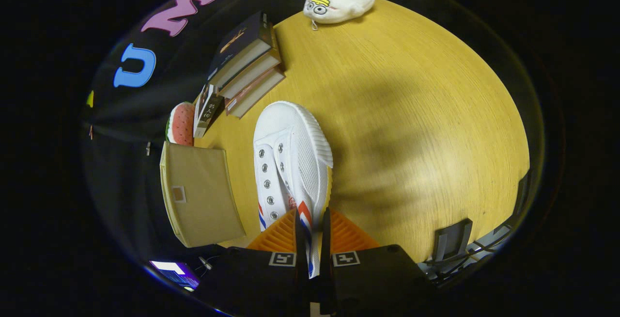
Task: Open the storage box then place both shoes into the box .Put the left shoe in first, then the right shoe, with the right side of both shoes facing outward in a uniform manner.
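Gripper (310, 239) fingers are closed nearly together on the shoe (290, 162), pinching the side wall near its heel end so that a thin strip of the upper runs down between them. That shoe is white, with metal eyelets, a ribbed rubber edge and red and blue stripes by the fingers; it hangs tilted, toe pointing away from the gripper, over the yellow wood-grain surface (411, 128). Whether any part of it touches the wood I cannot tell. Just beside the shoe, on its laced side, stands the tan box (201, 193) (a small square patch on its near face). Beyond the box, farther from the gripper than the shoe's toe, lies a stack of books (247, 65), with another book (207, 109) and a watermelon-slice toy (180, 124) between stack and box. Well beyond the shoe's toe sits a white plush (336, 2).
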### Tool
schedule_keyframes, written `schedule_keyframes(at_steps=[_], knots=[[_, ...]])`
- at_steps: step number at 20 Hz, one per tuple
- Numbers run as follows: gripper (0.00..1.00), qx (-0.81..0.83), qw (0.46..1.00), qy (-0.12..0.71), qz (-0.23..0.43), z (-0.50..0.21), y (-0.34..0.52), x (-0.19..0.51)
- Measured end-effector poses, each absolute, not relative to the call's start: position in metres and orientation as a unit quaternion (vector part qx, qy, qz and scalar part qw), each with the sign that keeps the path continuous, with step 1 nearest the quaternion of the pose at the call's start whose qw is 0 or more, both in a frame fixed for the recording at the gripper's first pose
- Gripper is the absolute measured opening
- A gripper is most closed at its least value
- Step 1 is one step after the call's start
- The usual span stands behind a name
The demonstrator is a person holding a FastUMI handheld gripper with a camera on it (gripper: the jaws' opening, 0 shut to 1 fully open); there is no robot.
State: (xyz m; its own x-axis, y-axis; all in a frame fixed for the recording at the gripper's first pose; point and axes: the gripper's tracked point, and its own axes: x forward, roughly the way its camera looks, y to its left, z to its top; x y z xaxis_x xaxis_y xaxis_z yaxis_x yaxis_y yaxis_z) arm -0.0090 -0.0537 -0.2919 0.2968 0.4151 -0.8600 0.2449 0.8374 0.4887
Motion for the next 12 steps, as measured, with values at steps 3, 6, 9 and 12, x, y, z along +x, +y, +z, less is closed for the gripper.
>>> schedule_keyframes(at_steps=[3,6,9,12], knots=[[0.13,0.262,0.764,0.585,0.074,-0.264,-0.026,-0.007],[0.13,0.248,0.772,0.578,0.087,-0.237,0.006,-0.005],[0.13,0.245,0.774,0.576,0.097,-0.211,0.042,-0.005],[0.13,0.249,0.778,0.567,0.108,-0.182,0.081,-0.002]])
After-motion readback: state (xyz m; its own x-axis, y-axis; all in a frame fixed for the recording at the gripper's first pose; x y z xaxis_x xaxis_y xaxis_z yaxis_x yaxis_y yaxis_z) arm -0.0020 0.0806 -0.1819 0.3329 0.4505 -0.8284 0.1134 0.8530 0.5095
